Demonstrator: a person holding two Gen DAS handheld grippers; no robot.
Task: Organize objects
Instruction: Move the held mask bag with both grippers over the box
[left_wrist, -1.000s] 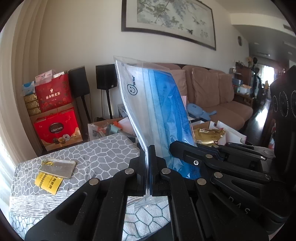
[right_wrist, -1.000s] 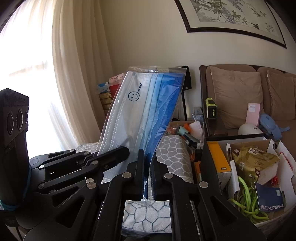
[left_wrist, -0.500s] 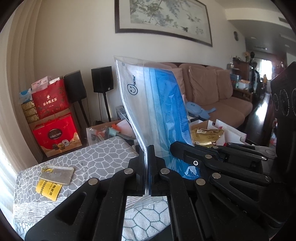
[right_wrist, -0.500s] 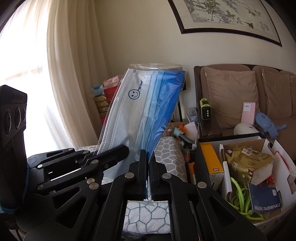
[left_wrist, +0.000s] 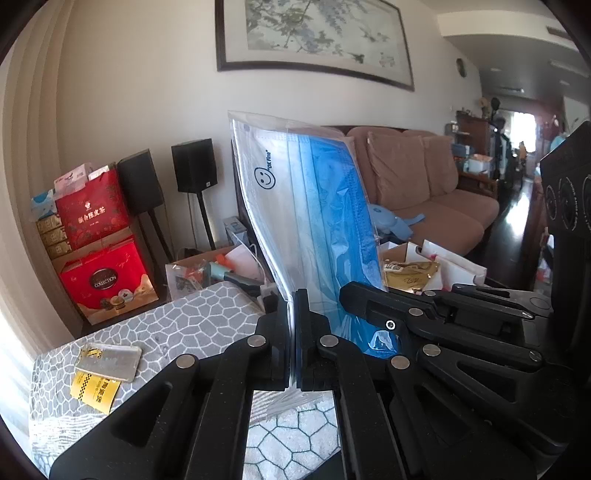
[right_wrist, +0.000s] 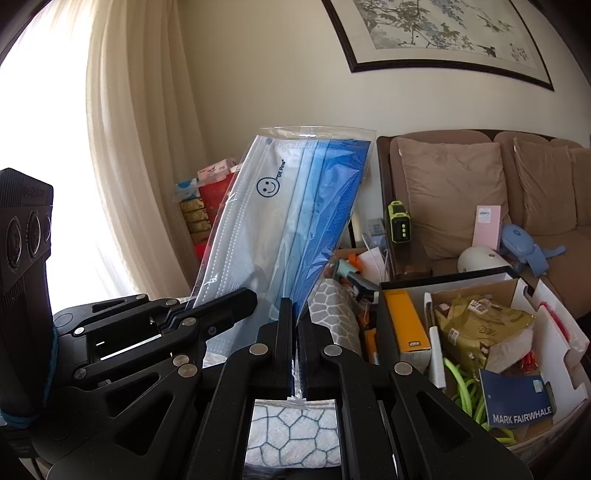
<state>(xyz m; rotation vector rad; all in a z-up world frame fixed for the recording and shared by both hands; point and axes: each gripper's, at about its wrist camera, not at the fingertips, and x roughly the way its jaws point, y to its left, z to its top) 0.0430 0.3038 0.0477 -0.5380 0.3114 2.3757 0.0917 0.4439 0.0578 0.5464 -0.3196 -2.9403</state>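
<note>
Tongs on both sides — left tongs (left_wrist: 295, 332) and right tongs (right_wrist: 295, 332) — clamped tight on the mask bag (right_wrist: 291, 221).

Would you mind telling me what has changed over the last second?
Little: in the left wrist view the room has drifted slightly right. Both tools, left and right, stay shut on the bag of masks, held upright above the patterned cloth.

Sofa (right_wrist: 480, 192): I see tan cushions, against white wall.
Painting (left_wrist: 317, 37): framed, above sofa.
Curtain (right_wrist: 140, 147): left of sofa, sunlit.
</note>
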